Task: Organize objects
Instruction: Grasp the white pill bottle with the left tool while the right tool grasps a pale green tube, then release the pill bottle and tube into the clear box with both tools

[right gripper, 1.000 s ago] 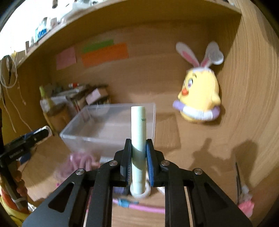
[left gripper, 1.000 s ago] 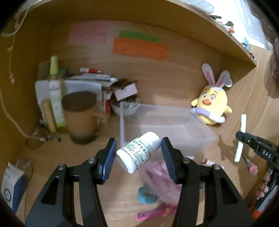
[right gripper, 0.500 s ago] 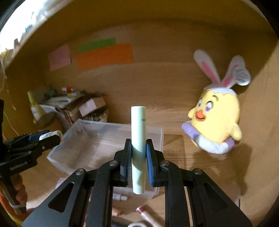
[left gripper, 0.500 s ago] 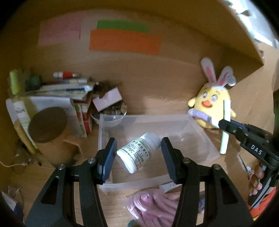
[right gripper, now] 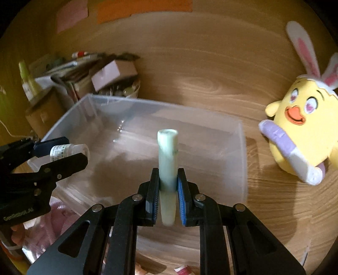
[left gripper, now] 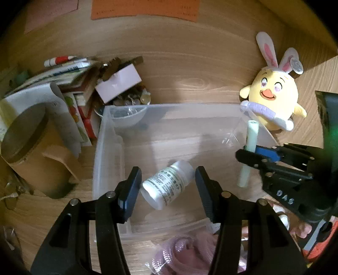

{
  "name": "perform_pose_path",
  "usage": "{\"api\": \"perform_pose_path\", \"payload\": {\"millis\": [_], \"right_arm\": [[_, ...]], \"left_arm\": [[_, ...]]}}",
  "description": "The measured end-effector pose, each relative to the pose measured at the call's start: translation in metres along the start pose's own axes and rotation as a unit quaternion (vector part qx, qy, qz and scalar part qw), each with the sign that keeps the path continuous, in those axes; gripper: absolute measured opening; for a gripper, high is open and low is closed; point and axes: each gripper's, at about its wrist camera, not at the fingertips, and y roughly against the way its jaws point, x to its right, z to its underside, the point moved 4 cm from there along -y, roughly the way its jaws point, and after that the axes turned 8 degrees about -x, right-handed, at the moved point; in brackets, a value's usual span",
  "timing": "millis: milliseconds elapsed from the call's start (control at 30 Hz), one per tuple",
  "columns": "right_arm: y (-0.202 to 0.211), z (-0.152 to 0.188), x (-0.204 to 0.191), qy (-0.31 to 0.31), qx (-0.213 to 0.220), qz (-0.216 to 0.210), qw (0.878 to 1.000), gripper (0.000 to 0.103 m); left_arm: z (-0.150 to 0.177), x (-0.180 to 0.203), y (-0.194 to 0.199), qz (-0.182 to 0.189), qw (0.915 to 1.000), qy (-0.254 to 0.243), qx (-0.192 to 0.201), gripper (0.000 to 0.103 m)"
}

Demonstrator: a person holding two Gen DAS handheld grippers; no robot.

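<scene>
Yellow plush chick (left gripper: 272, 99) with bunny ears, upright against the wooden back wall at right. Orange note (left gripper: 143, 8) and pink note (left gripper: 50, 12) stuck on that wall. At left: a brown cardboard tube (left gripper: 31, 148), a leaning stack of papers (left gripper: 63, 84), a red-capped marker (left gripper: 60, 60) on top, and a small pale box (left gripper: 118, 82)
</scene>
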Motion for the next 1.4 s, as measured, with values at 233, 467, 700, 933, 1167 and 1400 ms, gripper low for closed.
{"api": "perform_pose_path", "payload": {"millis": [233,467,700,933,1167,1400], "right_arm": [[0.007,-0.001,-0.004,0.013,-0.004,0.005,1.0,0.019],[0.053,0.008,0.0,0.012,0.052,0.024,0.998,0.068],[0.09,0.036,0.016,0.0,0.087,0.039,0.995,0.078],[0.09,0.084,0.039,-0.031,0.063,0.015,0.997,0.079],[0.079,0.128,0.035,-0.027,0.029,0.006,0.999,0.078],[0.076,0.149,0.04,-0.057,0.021,-0.02,0.998,0.078]], "left_arm": [[0.003,0.003,0.018,0.011,0.9999,0.004,0.011,0.08],[0.014,0.017,0.056,0.007,0.9988,-0.011,0.046,0.102],[0.047,0.037,0.047,0.012,0.9997,-0.022,0.006,0.103],[0.077,0.057,0.041,-0.033,0.9984,-0.045,0.011,0.103],[0.09,0.047,0.032,-0.08,0.9962,-0.035,-0.007,0.103],[0.107,0.014,0.04,-0.08,0.9966,0.005,-0.019,0.103]]}}
